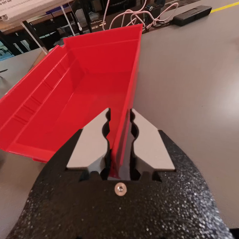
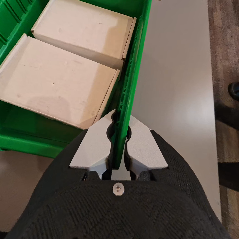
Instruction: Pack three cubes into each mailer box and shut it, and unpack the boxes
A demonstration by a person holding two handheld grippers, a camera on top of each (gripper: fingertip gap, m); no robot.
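- Mailer boxes: two closed white cardboard boxes lie flat, side by side, inside the green bin (image 2: pixel 137 64). The nearer mailer box (image 2: pixel 54 82) sits toward the bin's low front end; the farther mailer box (image 2: pixel 82 32) lies just behind it, with a narrow gap between the two. Both have their right ends close against the bin's right wall.
- Cubes: none can be seen in either view (the box lids are down).
- Right gripper (image 2: pixel 121 113): its jaws straddle the right wall of the green bin, one finger inside the bin beside the nearer box, the other outside over the table. The wavy black pads close against the wall on both sides, clamped on it.
- Left gripper (image 1: pixel 120 109): its jaws straddle the right wall of the red bin (image 1: pixel 90 90), left finger inside, right finger outside. A clear strip of red shows between the left pad and the wall, and a thin dark gap on the right; the pads stand apart from the wall and do not press on it.
- Red bin: its interior shows bare red floor and ribbed left wall.
- Table (image 1: pixel 187 90): a grey-beige top carries both bins.
- Beyond the red bin: a tangle of pink cable (image 1: pixel 142 16) and a flat black case (image 1: pixel 192 15) at the table's far edge.
- Right of the table edge: wood-pattern floor (image 2: pixel 222 38).
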